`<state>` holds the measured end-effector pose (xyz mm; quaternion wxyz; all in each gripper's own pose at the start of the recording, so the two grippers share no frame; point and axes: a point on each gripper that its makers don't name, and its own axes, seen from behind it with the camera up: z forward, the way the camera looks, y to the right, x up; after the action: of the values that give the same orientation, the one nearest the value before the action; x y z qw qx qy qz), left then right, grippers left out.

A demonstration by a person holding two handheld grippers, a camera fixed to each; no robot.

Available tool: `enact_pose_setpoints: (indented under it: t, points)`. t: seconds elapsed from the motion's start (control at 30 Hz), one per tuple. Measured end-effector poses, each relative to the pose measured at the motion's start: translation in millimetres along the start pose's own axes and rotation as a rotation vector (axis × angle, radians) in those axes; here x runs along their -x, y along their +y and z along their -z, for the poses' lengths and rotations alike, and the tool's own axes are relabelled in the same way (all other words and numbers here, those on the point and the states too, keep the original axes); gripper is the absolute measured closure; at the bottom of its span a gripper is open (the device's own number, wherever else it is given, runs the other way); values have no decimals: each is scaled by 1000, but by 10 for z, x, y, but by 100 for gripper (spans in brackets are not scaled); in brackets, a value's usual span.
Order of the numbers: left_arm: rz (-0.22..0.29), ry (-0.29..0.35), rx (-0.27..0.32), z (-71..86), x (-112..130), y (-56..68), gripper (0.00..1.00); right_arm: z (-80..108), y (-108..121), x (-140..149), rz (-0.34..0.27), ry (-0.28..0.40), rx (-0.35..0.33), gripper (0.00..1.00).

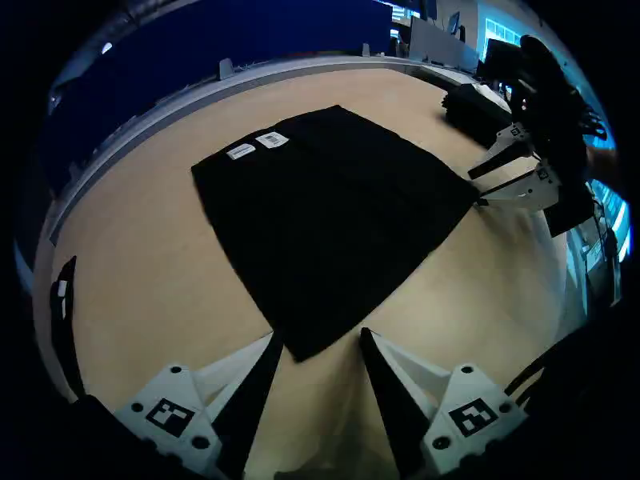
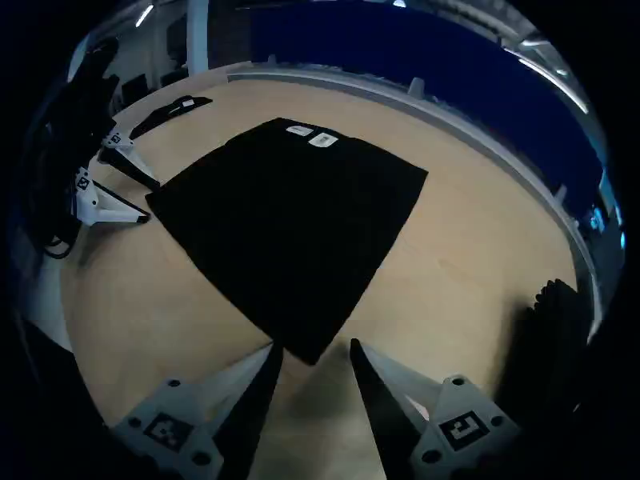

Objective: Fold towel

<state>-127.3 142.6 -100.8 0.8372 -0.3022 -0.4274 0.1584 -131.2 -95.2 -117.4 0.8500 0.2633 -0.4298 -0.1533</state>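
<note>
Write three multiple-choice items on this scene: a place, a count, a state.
1. Where does the black towel lie? A. flat on the wooden table B. on a rack C. in a basket
2. How many white labels does it carry? A. one B. two C. four
3. The left claw is: A. shut on the towel B. shut on nothing C. open
Answers: 1 A, it lies spread on the tabletop; 2 B, two sit side by side near its far edge; 3 C, its fingers stand apart beside the near corner.
</note>
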Motion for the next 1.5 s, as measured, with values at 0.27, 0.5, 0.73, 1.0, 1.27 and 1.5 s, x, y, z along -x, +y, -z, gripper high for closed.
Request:
enact_pose_setpoints:
  t: [0.27, 0.5, 0.73, 1.0, 1.27, 1.5]
  points:
    - [-2, -6, -3, -17, 7, 12, 50, -20, -37, 0, -19, -7, -29, 59]
    - [-9, -9, -1, -25, 4, 18, 52, -16, -72, -8, -12, -10, -42, 69]
    - [-17, -15, 0, -37, 10, 21, 59, -17, -65, -9, -13, -11, -43, 78]
    - [-21, -18, -22, -42, -4, -7, 83, -9, -50, -8, -6, -11, -35, 83]
    - [-13, -12, -40, -13, -50, -42, 85, 22, -48, -36, -4, -2, -37, 86]
    - [-5, 5, -48, 63, -175, -71, 85, 76, -44, -123, -15, 20, -41, 86]
